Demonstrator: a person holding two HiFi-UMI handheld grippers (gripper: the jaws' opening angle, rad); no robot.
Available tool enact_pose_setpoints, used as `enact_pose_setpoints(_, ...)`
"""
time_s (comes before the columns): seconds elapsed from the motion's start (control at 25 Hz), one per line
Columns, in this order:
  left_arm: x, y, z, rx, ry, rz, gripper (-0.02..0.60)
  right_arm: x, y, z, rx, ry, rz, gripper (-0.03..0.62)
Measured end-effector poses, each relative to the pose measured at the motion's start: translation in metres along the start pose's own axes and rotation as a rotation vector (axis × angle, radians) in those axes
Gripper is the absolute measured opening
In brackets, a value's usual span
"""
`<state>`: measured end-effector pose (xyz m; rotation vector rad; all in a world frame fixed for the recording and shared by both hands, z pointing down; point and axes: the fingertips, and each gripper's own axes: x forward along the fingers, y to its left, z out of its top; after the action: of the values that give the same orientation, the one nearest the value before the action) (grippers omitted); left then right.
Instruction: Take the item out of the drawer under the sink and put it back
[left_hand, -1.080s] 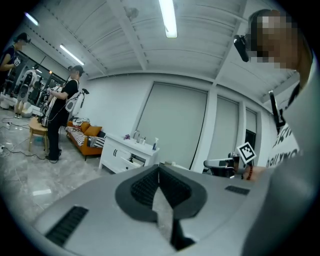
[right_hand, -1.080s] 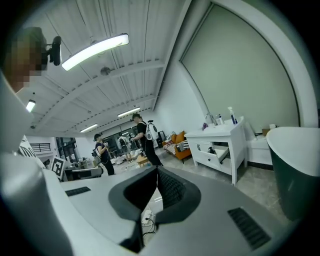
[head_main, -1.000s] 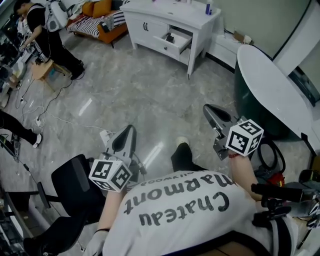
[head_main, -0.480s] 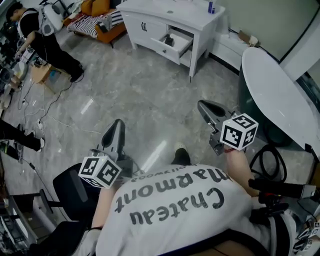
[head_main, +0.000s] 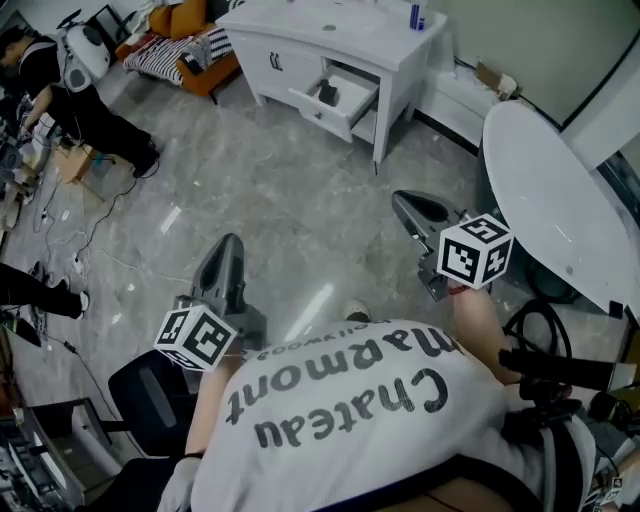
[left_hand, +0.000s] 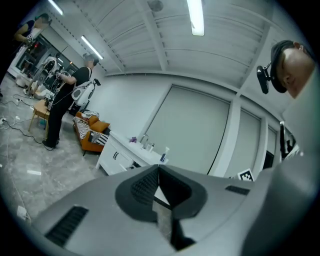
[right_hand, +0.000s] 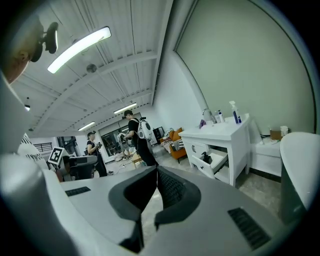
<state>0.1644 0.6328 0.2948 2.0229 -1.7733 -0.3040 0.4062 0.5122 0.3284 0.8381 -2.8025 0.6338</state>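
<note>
A white sink cabinet (head_main: 300, 45) stands far ahead across the marble floor. Its drawer (head_main: 345, 105) is pulled open with a small dark item (head_main: 327, 94) lying inside. The right gripper view shows the same open drawer (right_hand: 214, 161) and the dark item (right_hand: 205, 159). My left gripper (head_main: 228, 247) hovers over the floor at lower left, jaws shut and empty. My right gripper (head_main: 404, 204) is at mid right, also shut with nothing between the jaws. Both are far from the cabinet.
A white oval top on a dark green base (head_main: 555, 195) stands close on my right. A blue bottle (head_main: 415, 15) sits on the cabinet. An orange sofa (head_main: 190, 40) and a person (head_main: 75, 90) are at upper left, a black chair (head_main: 150, 385) at lower left, cables on the floor.
The view has swung a little and the cabinet sits slightly further left. My left gripper has drifted left, the right one up. Both stay shut and empty.
</note>
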Motion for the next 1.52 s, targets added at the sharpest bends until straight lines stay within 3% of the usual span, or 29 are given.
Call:
enact_pose_setpoints(0.28,0.043,0.003,0.006,0.034,0.011,0.003,0.009,0.029,-0.033,0.019,0.000,0.007,0.010,0.012)
enact_pose_setpoints(0.48,0.071,0.009,0.004,-0.009,0.010,0.011,0.009,0.042,-0.056,0.024,-0.007,0.027,0.009,0.012)
enact_pose_setpoints(0.68,0.098,0.003,0.002,-0.004,0.015,0.001,0.009,0.049,-0.080,0.035,-0.003,0.032,0.000,0.012)
enact_pose_setpoints(0.8,0.103,0.003,0.000,0.009,0.013,0.019,0.009,0.053,-0.088,0.035,0.007,0.048,0.013,0.012)
enact_pose_setpoints(1.0,0.108,0.013,0.007,-0.040,0.017,0.084,0.009,0.061,-0.095,0.037,0.035,0.066,0.033,0.012)
enact_pose_setpoints(1.36,0.115,0.025,0.009,-0.029,0.029,0.080,0.009,0.064,-0.096,0.029,0.069,0.049,0.019,0.012)
enact_pose_setpoints(1.52,0.121,0.040,0.001,-0.063,0.044,0.083,0.009,0.069,-0.099,0.023,0.071,0.061,0.002,0.012)
